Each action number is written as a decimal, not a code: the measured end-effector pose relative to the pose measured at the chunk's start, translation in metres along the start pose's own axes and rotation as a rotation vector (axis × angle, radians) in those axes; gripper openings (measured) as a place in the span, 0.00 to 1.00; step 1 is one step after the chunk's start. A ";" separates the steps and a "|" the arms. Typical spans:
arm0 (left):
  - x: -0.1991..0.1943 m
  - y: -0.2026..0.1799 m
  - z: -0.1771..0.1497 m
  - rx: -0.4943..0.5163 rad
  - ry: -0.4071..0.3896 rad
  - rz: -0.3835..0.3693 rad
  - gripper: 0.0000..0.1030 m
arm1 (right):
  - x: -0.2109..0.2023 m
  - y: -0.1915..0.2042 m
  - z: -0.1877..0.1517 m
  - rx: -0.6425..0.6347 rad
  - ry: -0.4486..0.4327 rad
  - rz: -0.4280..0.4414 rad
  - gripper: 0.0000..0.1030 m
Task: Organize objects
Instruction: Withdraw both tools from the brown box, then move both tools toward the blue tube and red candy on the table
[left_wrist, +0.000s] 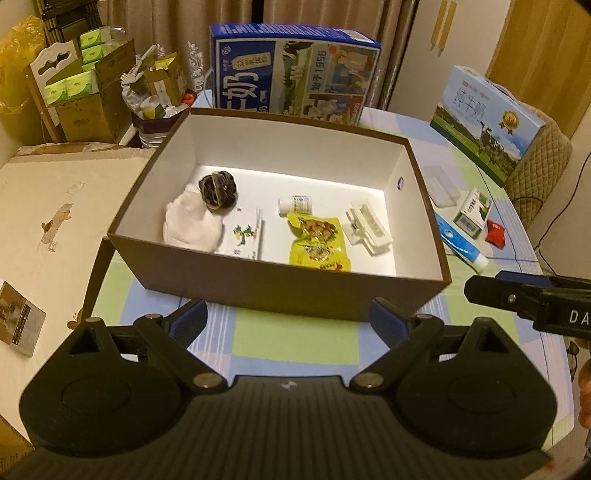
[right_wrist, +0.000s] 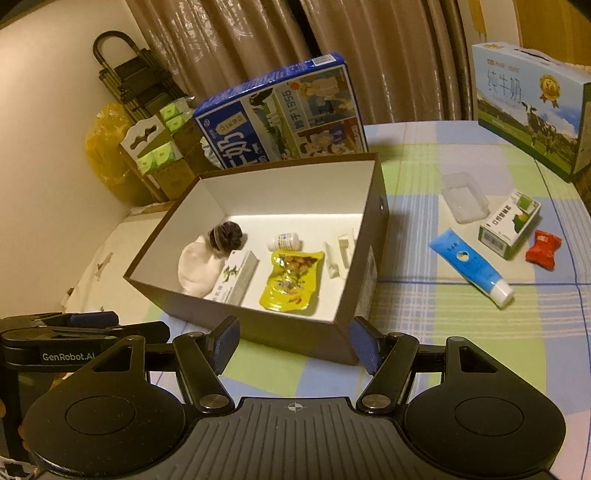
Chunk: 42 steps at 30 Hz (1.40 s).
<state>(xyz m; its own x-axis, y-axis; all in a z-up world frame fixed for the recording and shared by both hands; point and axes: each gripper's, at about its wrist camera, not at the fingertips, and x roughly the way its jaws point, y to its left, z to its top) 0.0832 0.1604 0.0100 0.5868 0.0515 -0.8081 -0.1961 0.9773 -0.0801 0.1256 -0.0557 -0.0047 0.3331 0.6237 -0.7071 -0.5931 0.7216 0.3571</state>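
Note:
A brown box (left_wrist: 280, 291) (right_wrist: 295, 336) with a white inside stands on the checked tablecloth. In it lie a white cloth (left_wrist: 192, 225), a dark scrunchie (left_wrist: 217, 192), a slim white carton (left_wrist: 247, 236), a small white bottle (left_wrist: 295, 204), a yellow snack pouch (left_wrist: 318, 240) (right_wrist: 290, 280) and a white clip (left_wrist: 367, 226). Right of the box lie a blue tube (right_wrist: 471, 267), a green-white small box (right_wrist: 509, 223), a red sachet (right_wrist: 543, 249) and a clear lid (right_wrist: 464, 197). My left gripper (left_wrist: 288, 319) and right gripper (right_wrist: 295, 341) hover open and empty before the box's near wall.
Two milk cartons stand behind: a dark blue one (left_wrist: 291, 74) and a pale blue one (right_wrist: 532, 107). Cardboard boxes of green tissue packs (left_wrist: 74, 88) crowd the far left. A cream surface (left_wrist: 55, 221) adjoins the table on the left.

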 end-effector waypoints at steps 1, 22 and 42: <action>0.000 -0.003 -0.001 0.003 0.005 0.001 0.90 | -0.002 -0.002 -0.001 0.001 0.003 -0.001 0.62; 0.003 -0.073 -0.018 0.055 0.037 -0.002 0.90 | -0.035 -0.058 -0.022 0.013 0.059 -0.031 0.62; 0.038 -0.179 -0.017 0.124 0.093 -0.053 0.90 | -0.073 -0.166 -0.028 0.113 0.074 -0.117 0.62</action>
<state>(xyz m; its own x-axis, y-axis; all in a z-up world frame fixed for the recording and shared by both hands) 0.1276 -0.0163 -0.0164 0.5171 -0.0144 -0.8558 -0.0646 0.9963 -0.0558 0.1791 -0.2294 -0.0301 0.3377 0.5128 -0.7893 -0.4662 0.8196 0.3330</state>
